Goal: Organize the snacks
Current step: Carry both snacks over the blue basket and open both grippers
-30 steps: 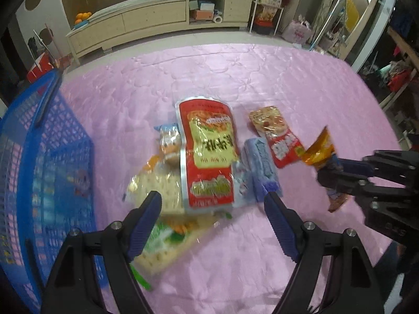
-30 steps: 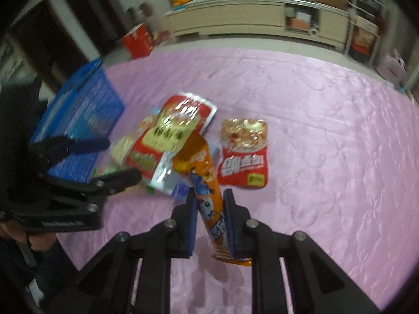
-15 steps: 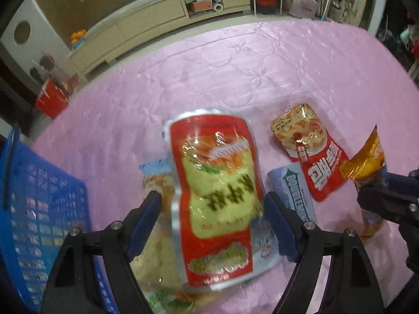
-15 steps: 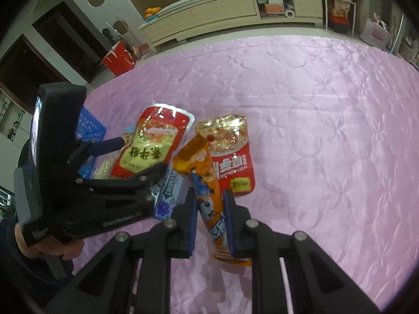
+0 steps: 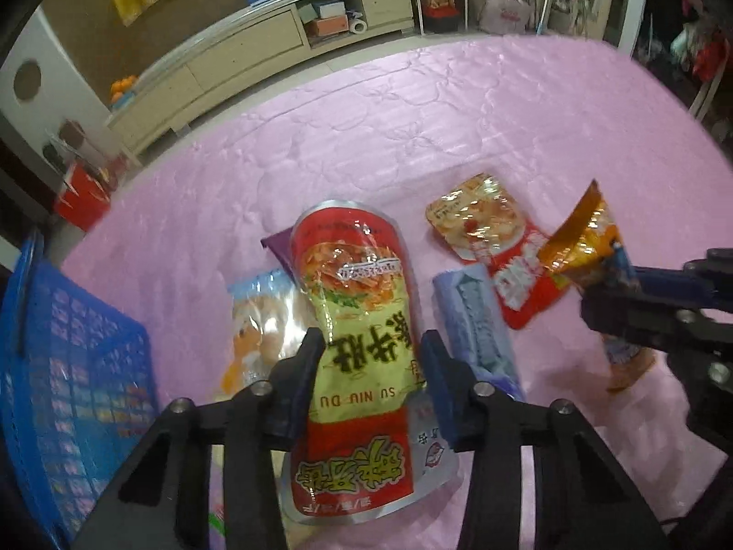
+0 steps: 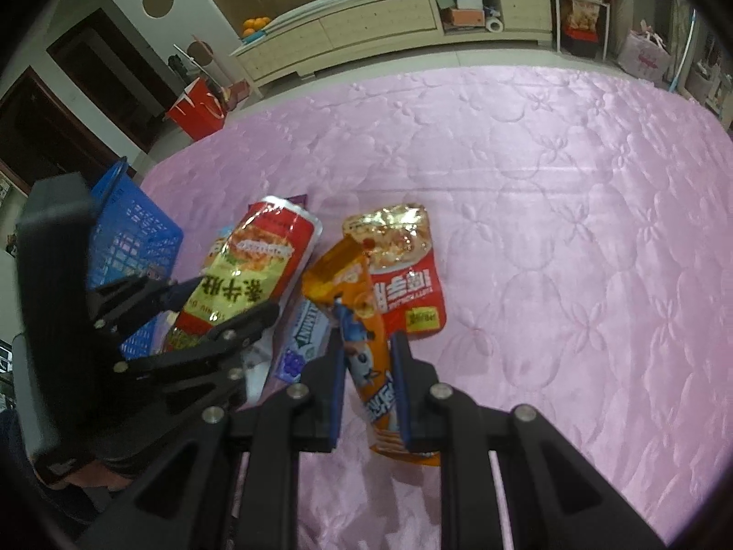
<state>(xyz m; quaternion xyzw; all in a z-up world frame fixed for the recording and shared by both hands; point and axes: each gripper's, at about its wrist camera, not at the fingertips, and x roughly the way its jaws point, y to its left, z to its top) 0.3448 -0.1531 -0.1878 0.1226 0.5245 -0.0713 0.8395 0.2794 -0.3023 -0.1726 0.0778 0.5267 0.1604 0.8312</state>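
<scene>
My left gripper is shut on a large red and yellow snack pouch, which also shows in the right wrist view. My right gripper is shut on an orange snack packet, seen at the right in the left wrist view. A red and gold packet, a pale blue mint pack and a clear packet with a cartoon face lie on the pink quilted cover. A blue basket stands at the left.
A purple packet corner peeks from behind the red pouch. A long cream cabinet and a red bag stand on the floor beyond the cover's far edge. The cover stretches wide to the right.
My left gripper has moved in over the red and yellow pouch and its jaws have closed on it. My right gripper keeps hold of the orange packet.
</scene>
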